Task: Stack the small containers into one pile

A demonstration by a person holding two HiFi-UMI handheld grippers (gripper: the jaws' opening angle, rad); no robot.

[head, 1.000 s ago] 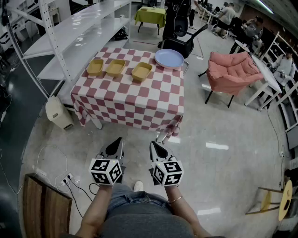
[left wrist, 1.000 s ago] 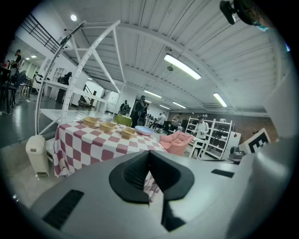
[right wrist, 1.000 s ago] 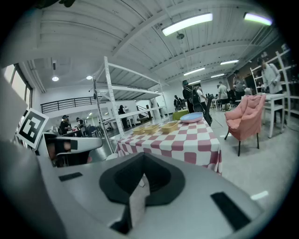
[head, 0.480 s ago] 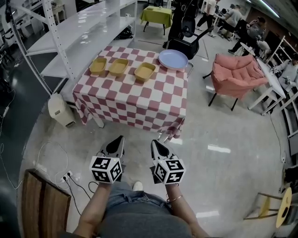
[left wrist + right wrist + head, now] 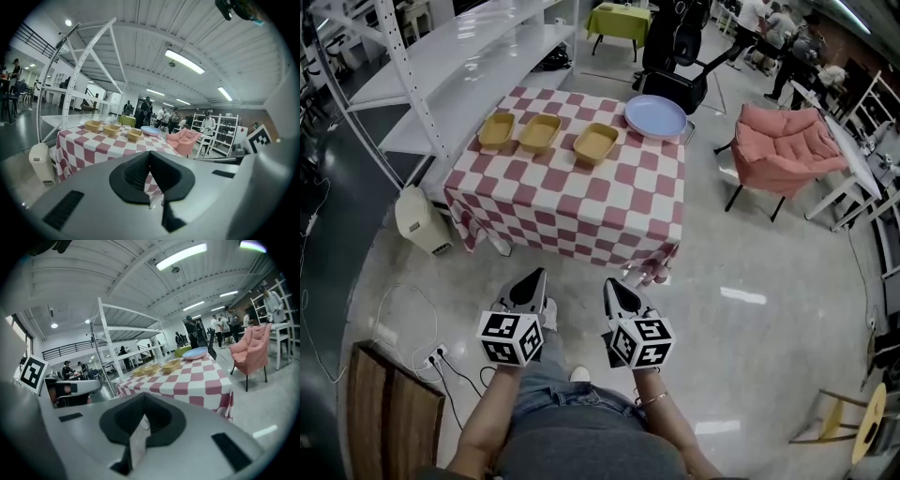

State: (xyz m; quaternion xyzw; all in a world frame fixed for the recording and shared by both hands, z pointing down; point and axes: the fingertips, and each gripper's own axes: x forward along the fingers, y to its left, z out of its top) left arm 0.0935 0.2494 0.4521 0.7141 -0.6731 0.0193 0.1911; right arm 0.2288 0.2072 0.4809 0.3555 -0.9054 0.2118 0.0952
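Note:
Three small yellow containers (image 5: 497, 129) (image 5: 540, 132) (image 5: 595, 142) stand apart in a row on the far side of a red-and-white checkered table (image 5: 572, 202). They also show in the left gripper view as containers (image 5: 111, 129) and in the right gripper view as containers (image 5: 151, 369). My left gripper (image 5: 528, 289) and right gripper (image 5: 617, 292) hang side by side over the floor, well short of the table's near edge. Both point toward the table with jaws pressed together and nothing between them. Each gripper view shows its own jaws meeting in a point: left gripper (image 5: 150, 154), right gripper (image 5: 143, 397).
A blue plate (image 5: 655, 115) lies at the table's far right corner. White shelving (image 5: 441, 66) runs along the left, with a white appliance (image 5: 420, 223) by the table leg. A pink armchair (image 5: 787, 150) stands right, a black chair (image 5: 675, 89) behind. Cables (image 5: 431, 358) and a wooden panel (image 5: 389, 412) lie near left.
The table and containers have drawn slightly closer and shifted right in the head view as both grippers moved forward together. Both stay shut.

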